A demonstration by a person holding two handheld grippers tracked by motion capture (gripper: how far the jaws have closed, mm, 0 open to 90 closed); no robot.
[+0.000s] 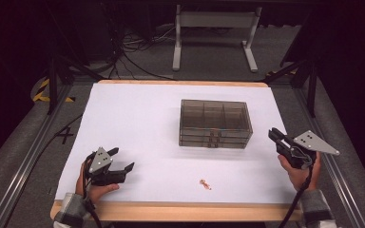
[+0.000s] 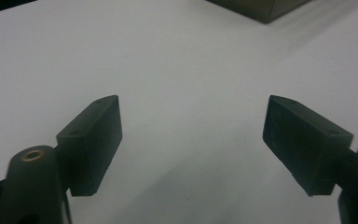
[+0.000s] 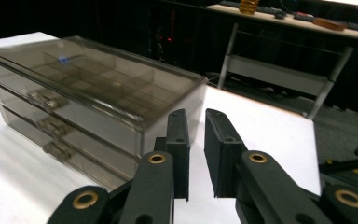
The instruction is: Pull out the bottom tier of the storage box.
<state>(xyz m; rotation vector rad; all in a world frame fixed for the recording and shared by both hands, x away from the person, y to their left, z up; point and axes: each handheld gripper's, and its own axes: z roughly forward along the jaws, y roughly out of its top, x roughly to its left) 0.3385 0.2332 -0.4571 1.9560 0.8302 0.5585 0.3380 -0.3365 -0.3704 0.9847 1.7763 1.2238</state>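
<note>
Jaws of the left gripper (image 1: 122, 160) are spread wide; the right gripper (image 1: 272, 133) is nearly closed (empty) beside the smoky clear plastic drawer box (image 1: 215, 123).

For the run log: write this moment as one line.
left gripper: open, empty, near edge | right gripper: fingers almost shut, empty | drawer box: three drawers closed, mid-table | small orange item: loose on table

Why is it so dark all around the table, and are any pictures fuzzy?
High view: light falls on the white table cover, the room behind stays dark, and the smoky clear plastic drawer box looks sharp. Left gripper view: the left tool and its black jaws look soft and blurry. Right gripper view: the right tool is clearer; the background is black.
</note>
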